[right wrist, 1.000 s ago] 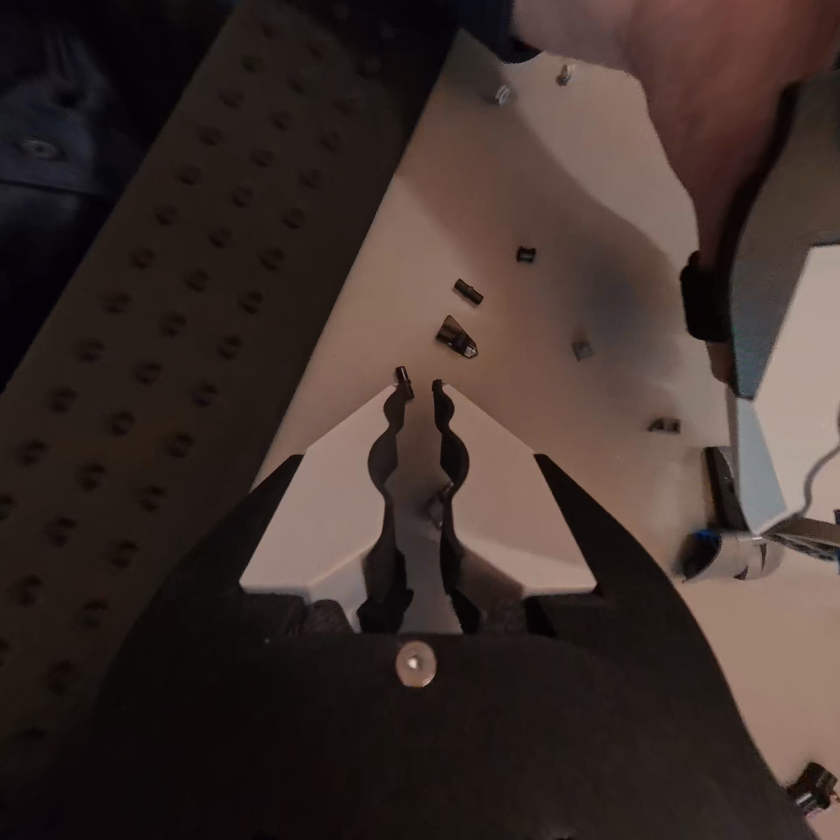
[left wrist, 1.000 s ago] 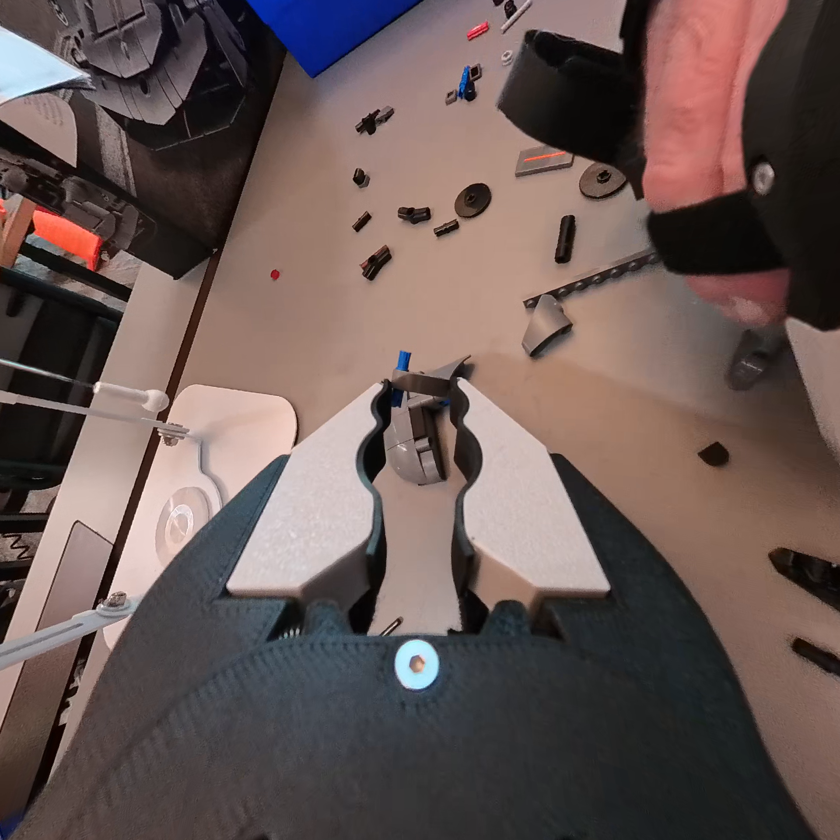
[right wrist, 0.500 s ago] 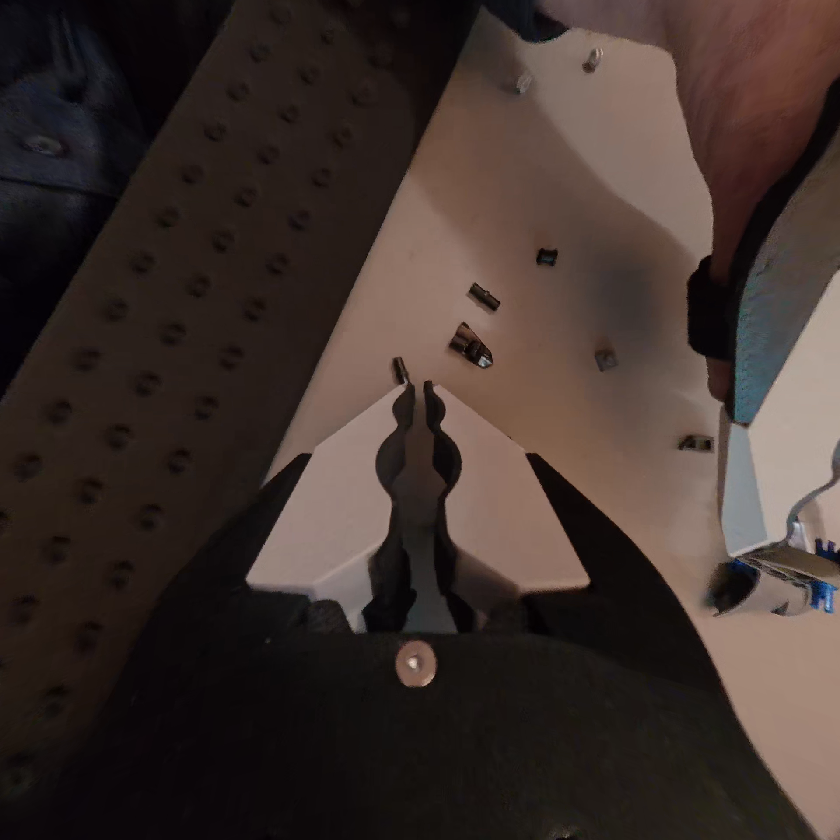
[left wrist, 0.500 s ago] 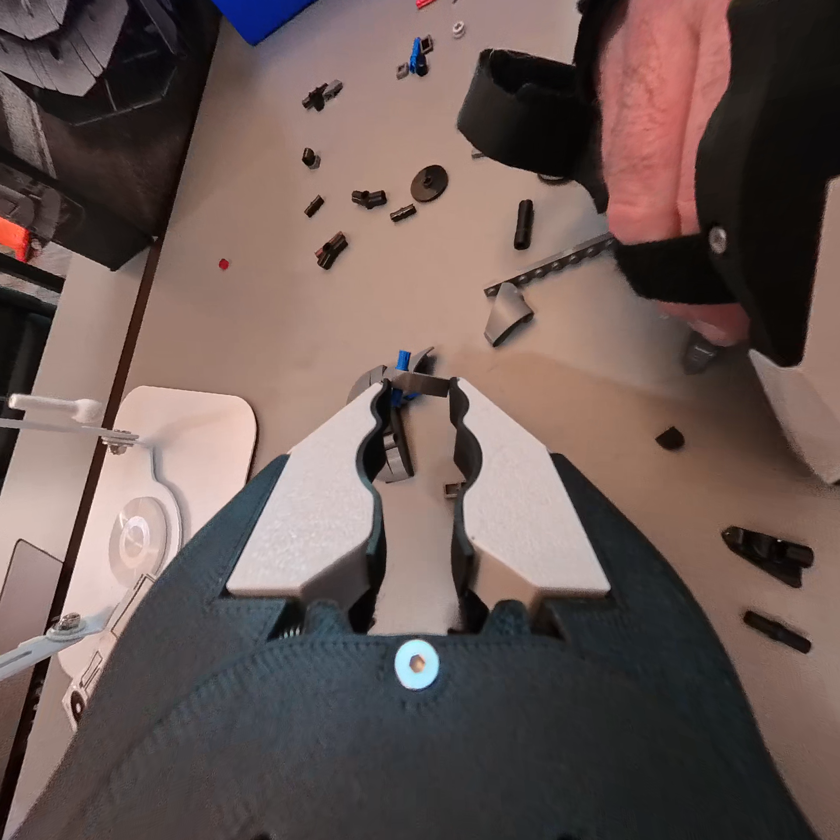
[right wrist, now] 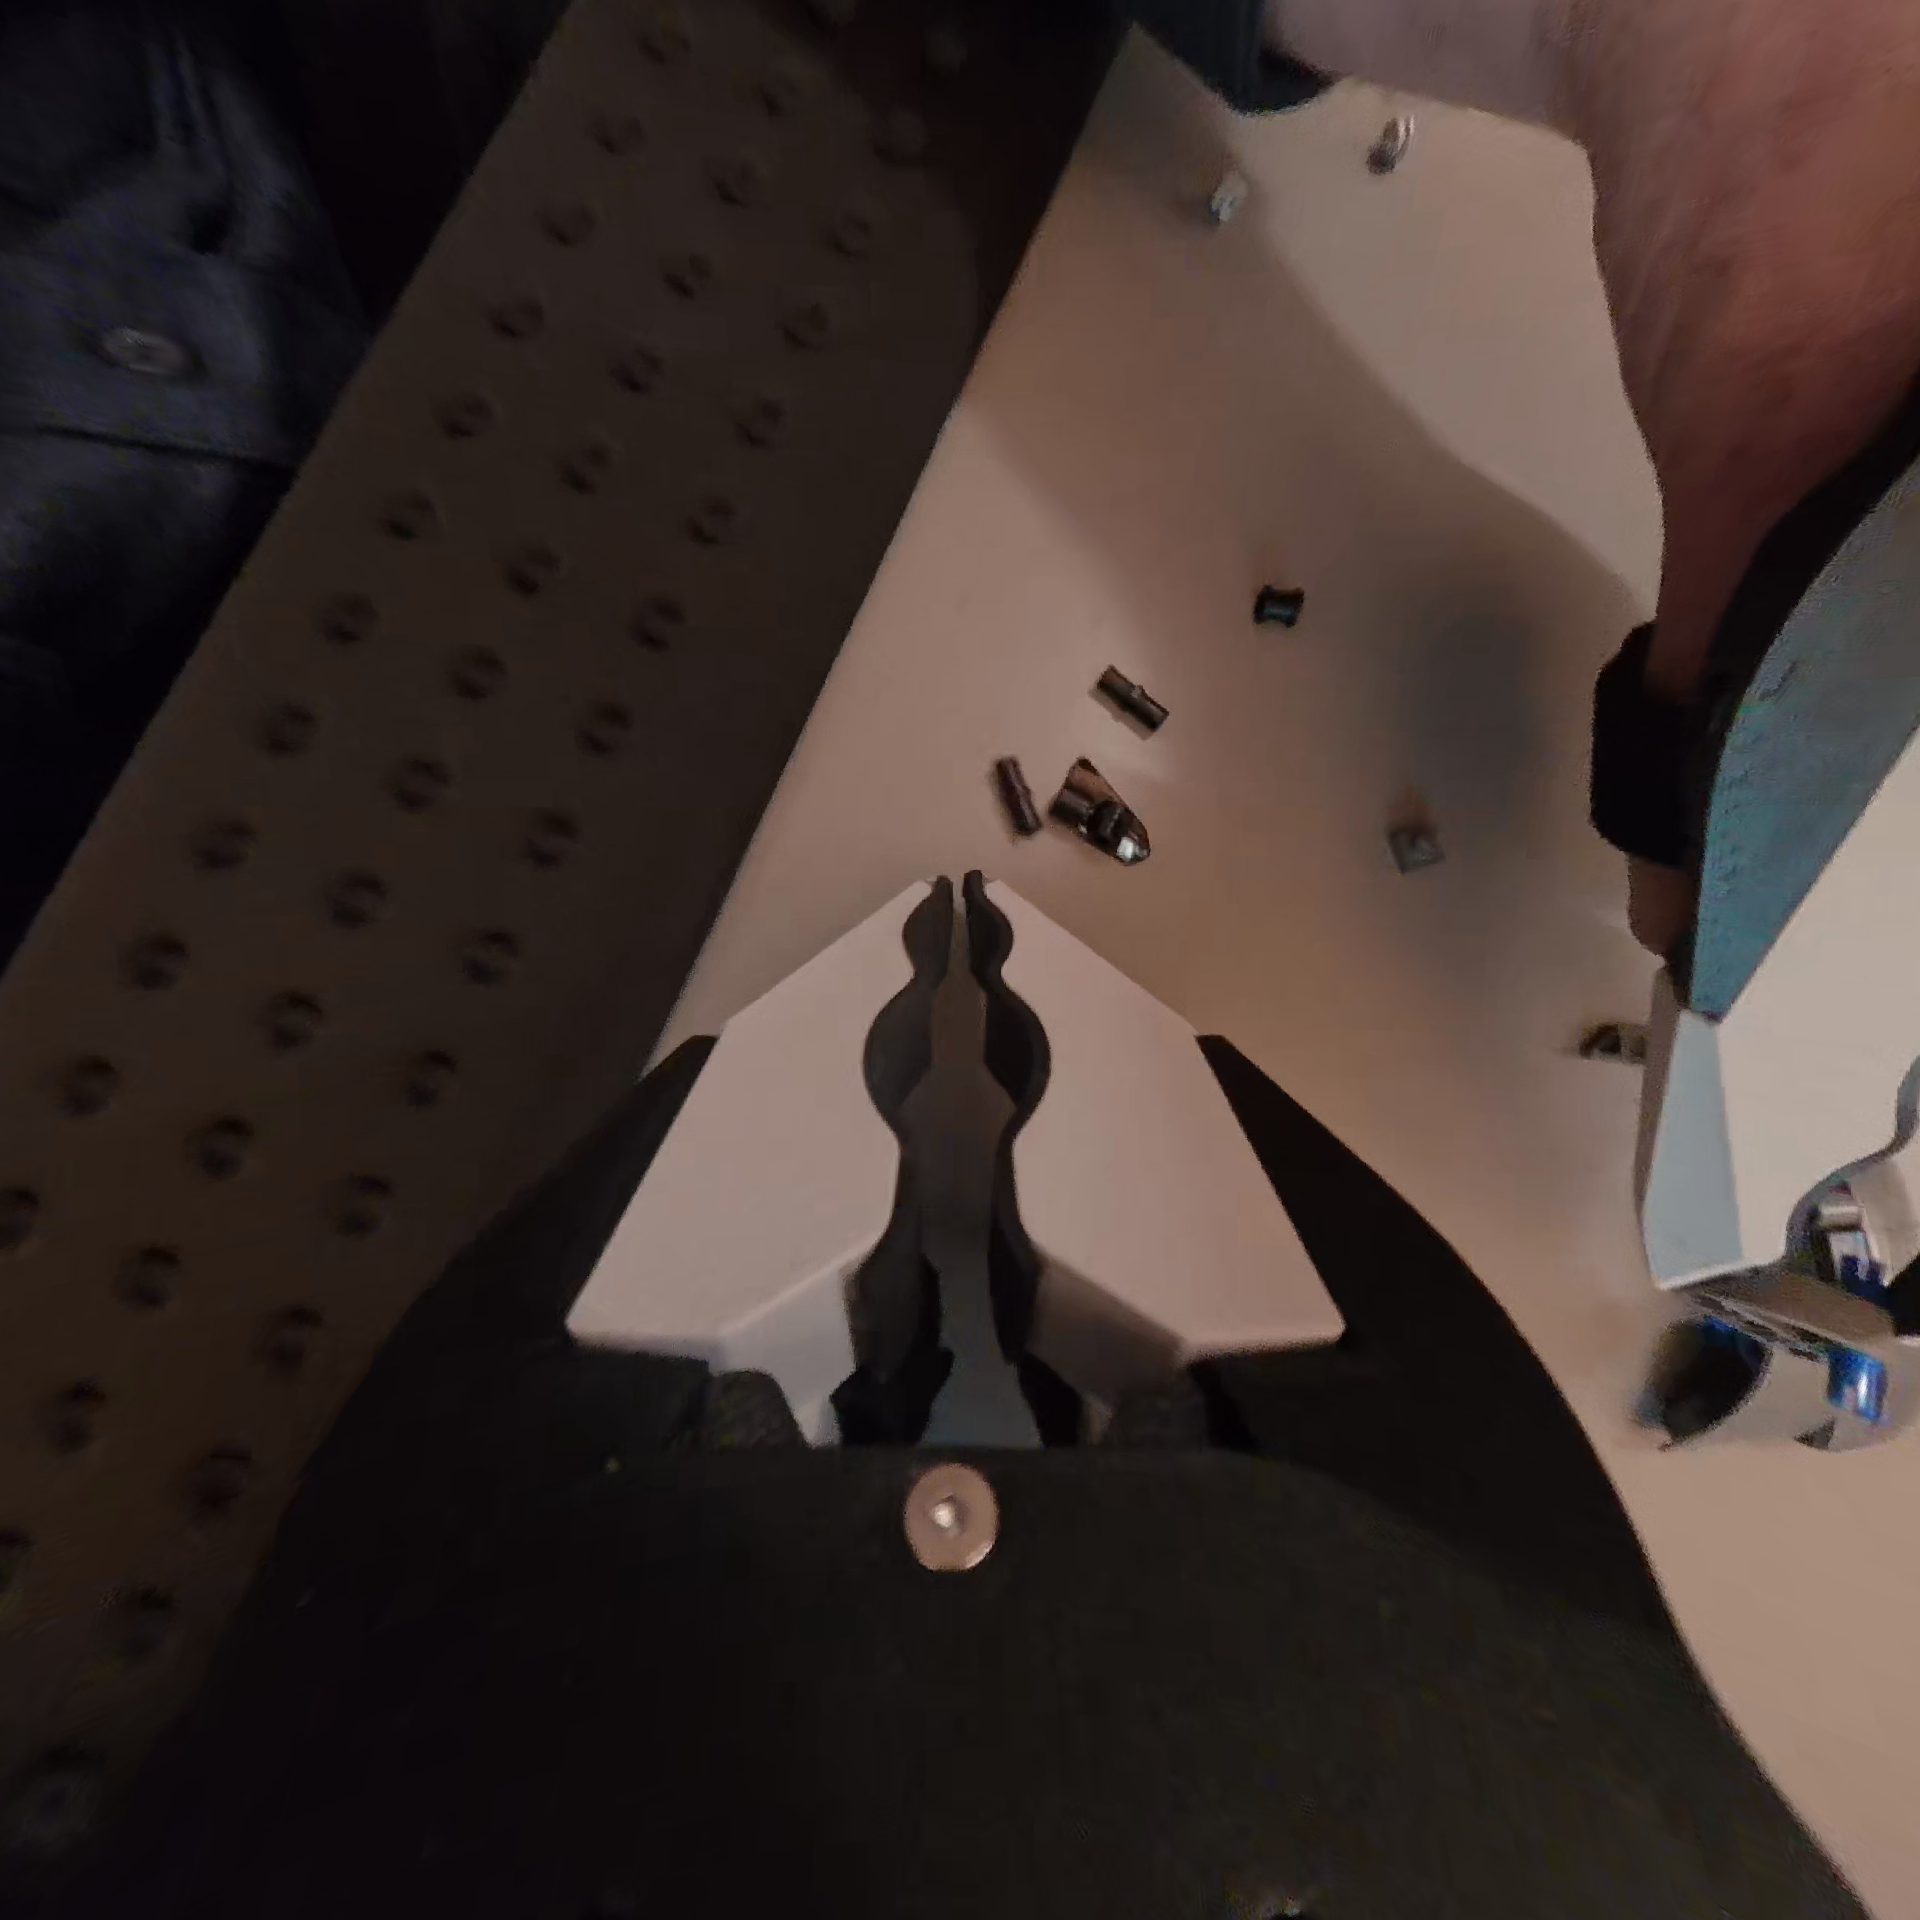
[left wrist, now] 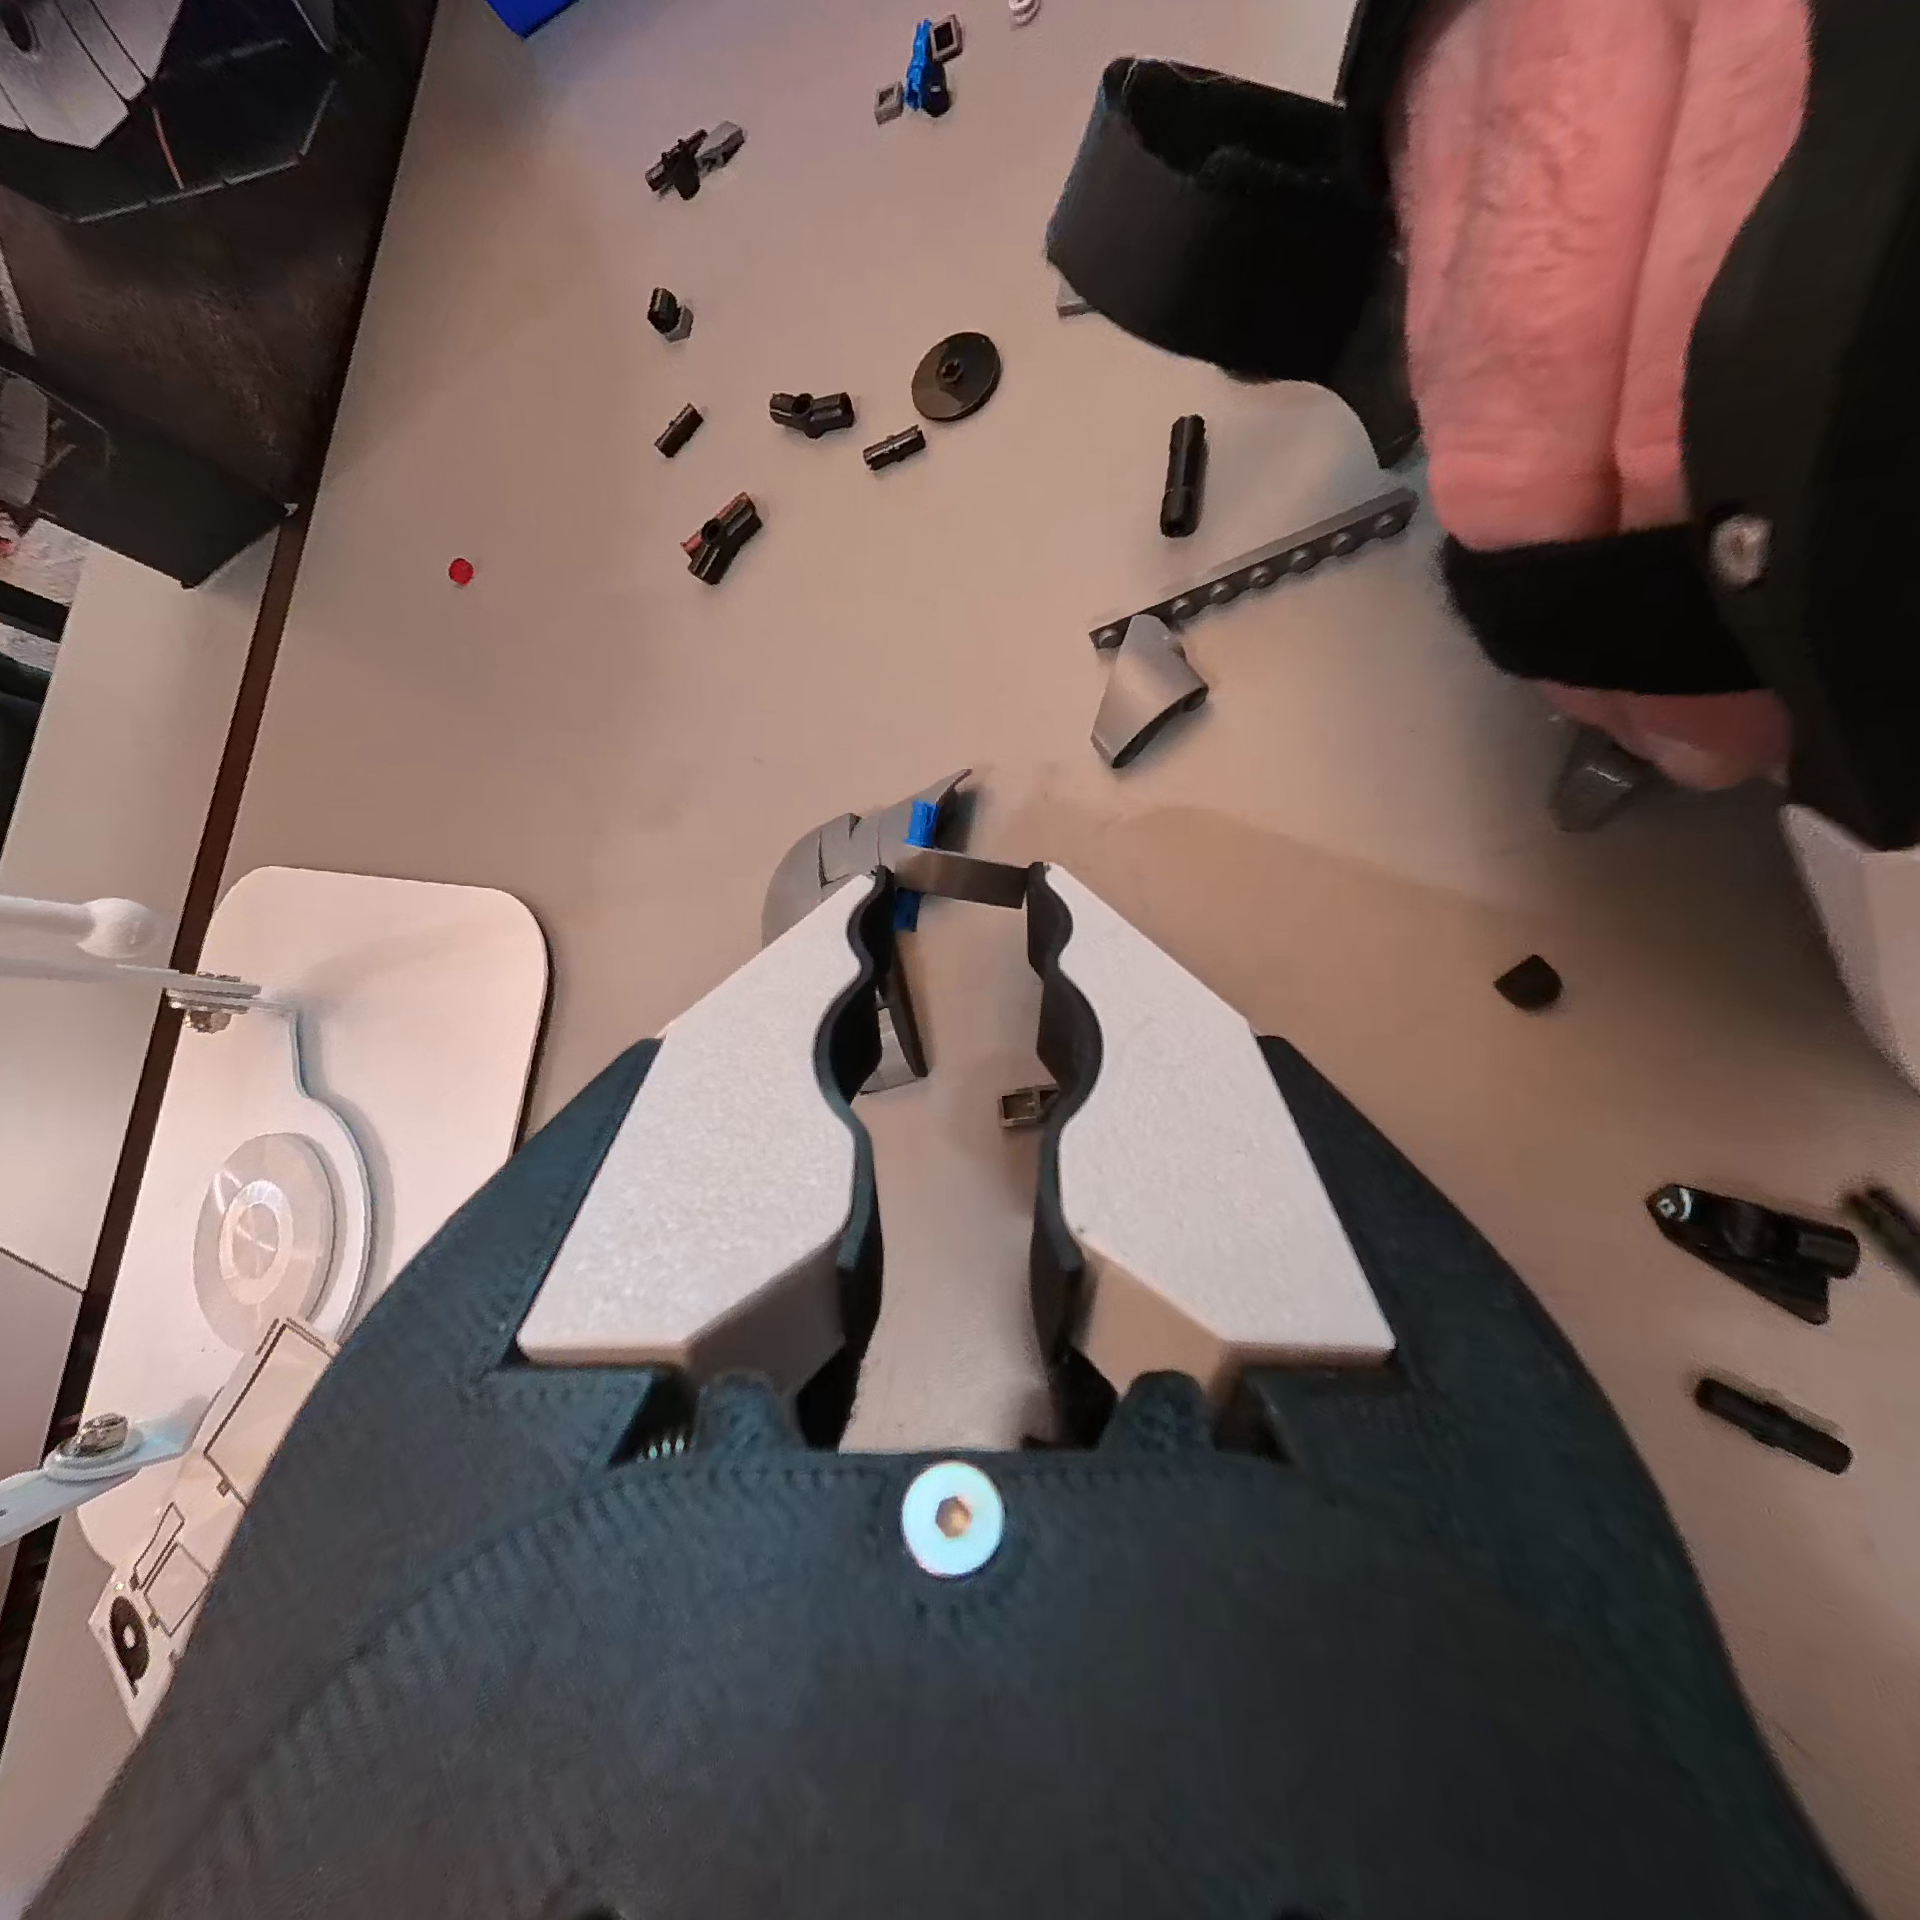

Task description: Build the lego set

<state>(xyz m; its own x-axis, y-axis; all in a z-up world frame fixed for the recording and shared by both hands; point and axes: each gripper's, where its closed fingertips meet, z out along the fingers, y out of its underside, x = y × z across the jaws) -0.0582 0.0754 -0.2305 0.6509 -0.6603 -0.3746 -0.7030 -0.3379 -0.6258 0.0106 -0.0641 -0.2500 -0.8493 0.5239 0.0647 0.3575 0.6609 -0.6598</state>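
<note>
My left gripper [left wrist: 961,883] is shut on a grey lego assembly [left wrist: 821,862] with a blue pin, pinching its thin grey plate between the tips just above the table. The rest of the assembly hangs off the left finger. In the right wrist view the same assembly [right wrist: 1745,1371] shows at the far right, under the left gripper's white finger [right wrist: 1704,1143]. My right gripper [right wrist: 956,883] is shut and empty, low over the table. A small black pin [right wrist: 1018,795] and a black sloped piece [right wrist: 1101,821] lie just beyond its tips.
Loose pieces lie over the beige table: a long grey beam [left wrist: 1257,577], a grey curved piece [left wrist: 1143,696], a black round dish [left wrist: 956,376], several black pins. A hand [left wrist: 1558,260] is at upper right. A white stand base [left wrist: 416,987] is left. A studded grey strip [right wrist: 416,727] borders the table. Tip to tip, the grippers are about 15 cm apart.
My right gripper has closed from slightly open; the black pin at its left tip now lies free ahead. The grey assembly has swung to the left finger's side in my left gripper.
</note>
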